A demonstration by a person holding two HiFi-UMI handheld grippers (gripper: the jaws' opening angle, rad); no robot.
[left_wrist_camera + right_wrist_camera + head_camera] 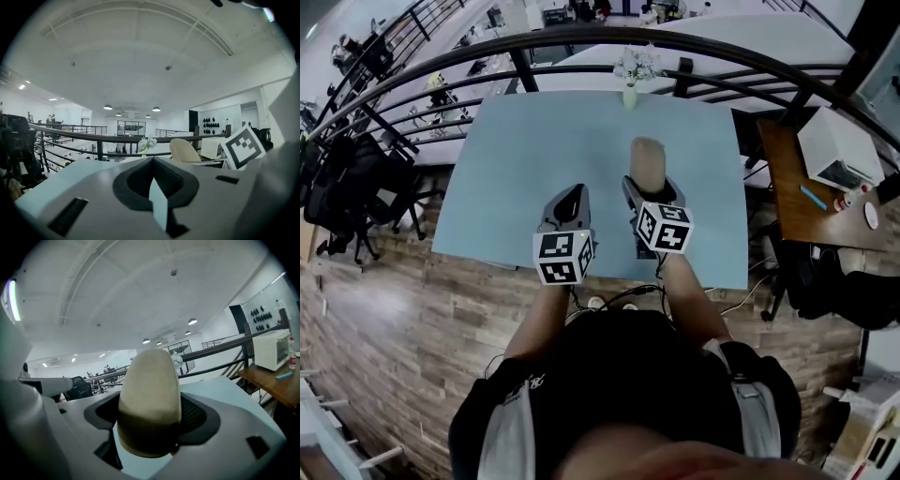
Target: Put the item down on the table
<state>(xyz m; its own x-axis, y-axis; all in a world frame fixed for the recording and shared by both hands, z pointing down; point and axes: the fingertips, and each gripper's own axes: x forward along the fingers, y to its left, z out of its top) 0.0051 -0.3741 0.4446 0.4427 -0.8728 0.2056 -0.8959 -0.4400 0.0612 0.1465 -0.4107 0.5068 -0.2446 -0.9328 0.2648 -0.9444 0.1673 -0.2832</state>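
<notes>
Item: the beige oval item (pixel 150 394) stands upright, pinched in the right gripper (pixel 653 187), above the table.
Left gripper (pixel 565 206): its jaws are pressed together with nothing in them. It should hold off to the side.
Table (pixel 516 159): blue and flat. Lower the item slowly until its bottom touches, then let go gently.
Flower vase (pixel 630 92): far off at the back edge. Don't go near it.

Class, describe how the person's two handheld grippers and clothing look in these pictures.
Both the left gripper and right gripper have grey bodies, dark ribbed jaw pads and a white cube with black square markers. Black cables loop beneath them. The person wears a dark short-sleeved top.
</notes>
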